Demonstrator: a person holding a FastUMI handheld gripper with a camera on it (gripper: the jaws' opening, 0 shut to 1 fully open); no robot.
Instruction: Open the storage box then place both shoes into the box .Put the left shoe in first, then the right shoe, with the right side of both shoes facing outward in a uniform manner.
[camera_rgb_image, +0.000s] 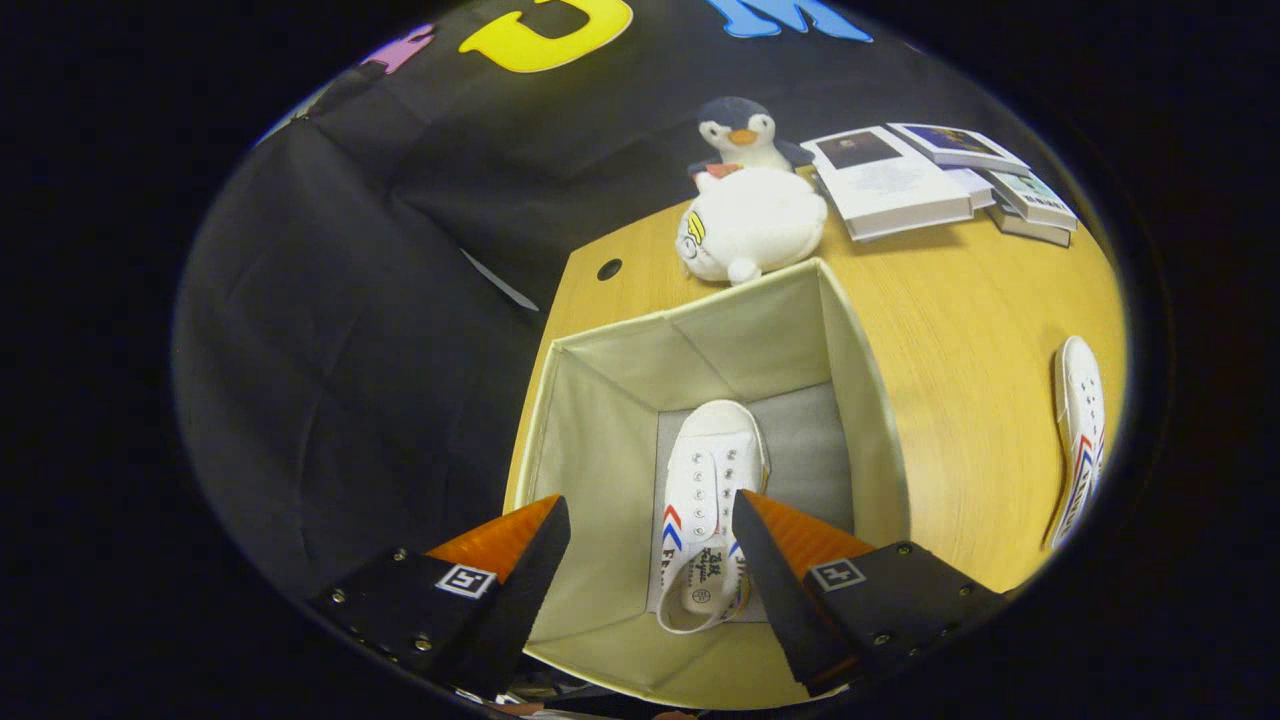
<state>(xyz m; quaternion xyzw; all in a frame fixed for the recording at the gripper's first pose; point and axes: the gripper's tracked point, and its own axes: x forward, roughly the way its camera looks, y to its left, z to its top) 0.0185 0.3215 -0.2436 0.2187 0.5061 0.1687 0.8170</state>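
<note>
Tool (650, 520) spread wide, holding nothing, hovering over the open storage box (868, 420). One white shoe (705, 480) lies flat on the box floor, visible between the fingers, toe pointing far, heel near. Box sits at the table's (960, 330) near left. Second shoe (1080, 430) lies on the table well right of the box. Beyond the box: white plush (750, 225) touching its far rim, penguin toy (745, 130) behind it, books (940, 175) far right.
</note>
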